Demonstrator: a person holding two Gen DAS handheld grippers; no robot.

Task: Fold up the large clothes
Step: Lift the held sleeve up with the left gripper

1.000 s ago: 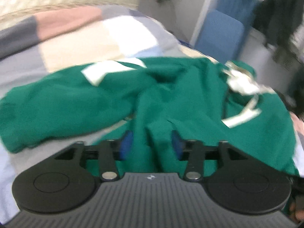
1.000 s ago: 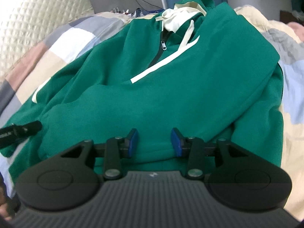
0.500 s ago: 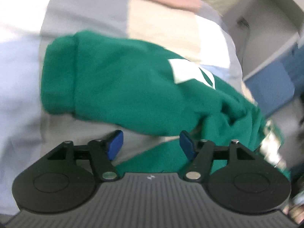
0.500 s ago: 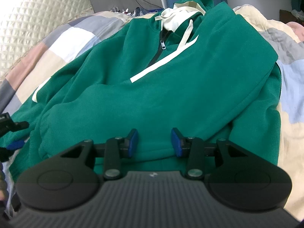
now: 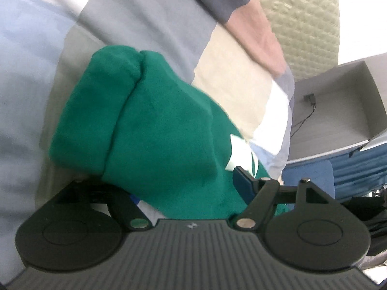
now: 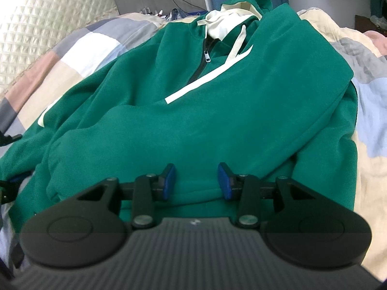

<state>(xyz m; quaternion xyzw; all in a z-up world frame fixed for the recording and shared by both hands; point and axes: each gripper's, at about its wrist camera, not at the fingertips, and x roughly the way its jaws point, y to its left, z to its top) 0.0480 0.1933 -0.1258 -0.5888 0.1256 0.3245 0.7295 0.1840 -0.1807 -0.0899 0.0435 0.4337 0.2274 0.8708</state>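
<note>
Patchwork bedspread [image 6: 92,46] fills both views, blocks of grey, cream, pink and pale blue running out to every edge, with a quilted cream headboard [image 6: 41,17] up in the upper left of the right wrist view. Spread across that bed is the green hoodie [image 6: 217,111], front up, taking the whole middle of the right wrist frame; its hood lies at the top centre and its hem runs along the bottom by the tool. One green sleeve [image 5: 150,125] crosses the middle of the left wrist view, its ribbed cuff [image 5: 96,111] at the left, resting on the bedspread. Off to the right of that view sits a grey box-like unit [image 5: 338,111] with a cable, blue fabric below it.

Left tongs [image 5: 186,188] are at the sleeve now, jaws spread wide and opening, the sleeve lying between them; the right blue pad [image 5: 243,186] shows clear of the cloth, while the left one is hidden under the fabric. Right tongs [image 6: 196,181] sit over the hoodie's hem at bottom centre, jaws partly apart, green cloth seen in the gap; whether the pads press on it cannot be told.

Smaller details: a black zip [image 6: 205,60] with a silver pull, a cream drawcord [image 6: 238,43], a white stripe [image 6: 208,82] slanting across the chest.
</note>
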